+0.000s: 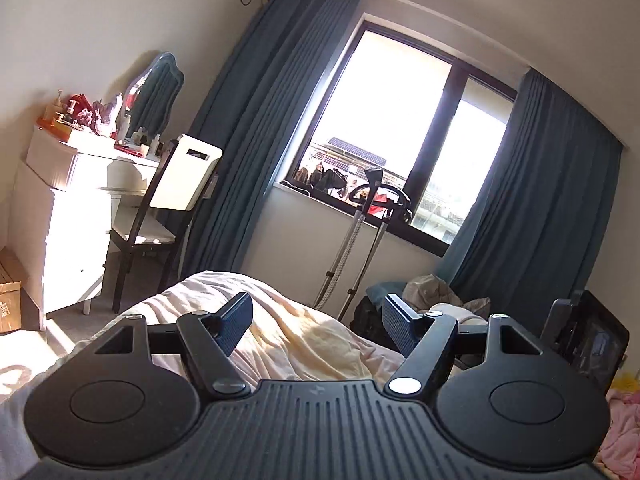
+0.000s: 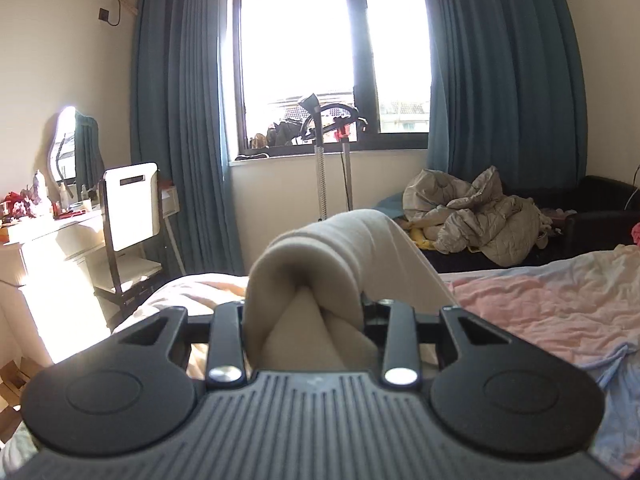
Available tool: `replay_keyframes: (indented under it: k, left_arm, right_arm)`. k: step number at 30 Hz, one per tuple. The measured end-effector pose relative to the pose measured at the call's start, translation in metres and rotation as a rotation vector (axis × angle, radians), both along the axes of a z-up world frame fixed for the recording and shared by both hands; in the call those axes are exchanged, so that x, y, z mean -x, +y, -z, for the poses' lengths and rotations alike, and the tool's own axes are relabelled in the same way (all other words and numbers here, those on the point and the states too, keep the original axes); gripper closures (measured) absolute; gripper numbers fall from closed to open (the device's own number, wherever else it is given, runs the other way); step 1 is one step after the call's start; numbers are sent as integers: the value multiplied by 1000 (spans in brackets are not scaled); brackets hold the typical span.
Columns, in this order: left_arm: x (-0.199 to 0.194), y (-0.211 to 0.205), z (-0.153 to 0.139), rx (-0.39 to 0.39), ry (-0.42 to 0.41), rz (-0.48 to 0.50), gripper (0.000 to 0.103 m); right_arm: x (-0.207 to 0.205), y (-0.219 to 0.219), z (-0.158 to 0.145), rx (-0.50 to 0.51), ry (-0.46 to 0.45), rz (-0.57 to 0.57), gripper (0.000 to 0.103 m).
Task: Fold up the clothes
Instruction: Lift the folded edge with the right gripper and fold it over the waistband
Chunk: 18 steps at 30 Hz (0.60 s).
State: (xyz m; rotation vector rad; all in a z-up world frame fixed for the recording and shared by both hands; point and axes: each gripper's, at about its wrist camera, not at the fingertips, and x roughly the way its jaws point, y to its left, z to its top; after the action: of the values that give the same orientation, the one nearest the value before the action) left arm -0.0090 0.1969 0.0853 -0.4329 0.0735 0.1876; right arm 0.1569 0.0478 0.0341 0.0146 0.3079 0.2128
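Note:
A folded cream garment (image 2: 320, 264) bulges up between the jaws of my right gripper (image 2: 306, 312), which is shut on it; the cloth hides the fingertips and drapes over them. My left gripper (image 1: 318, 320) stands open above the bed, its two ribbed black fingers (image 1: 236, 322) wide apart with nothing between them. Below it lies the bed's pale pink and yellow sheet (image 1: 304, 340). In the right wrist view the pink sheet (image 2: 540, 300) spreads out to the right.
A white dresser (image 1: 68, 216) with clutter and a mirror stands at left, a black chair (image 1: 160, 216) beside it. Blue curtains (image 1: 248, 128) frame the window. A garment steamer stand (image 2: 324, 152) is by the sill. A grey quilt (image 2: 476, 216) is heaped on a dark sofa.

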Motion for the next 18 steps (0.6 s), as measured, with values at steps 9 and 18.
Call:
replay_keyframes:
  k: [9, 18]
  left_arm:
    - [-11, 42, 20, 98, 32, -42, 28]
    - [-28, 34, 36, 66, 119, -10, 28]
  right_arm:
    - [-1, 96, 75, 83, 48, -204, 61]
    - [41, 8, 42, -40, 66, -480, 39]
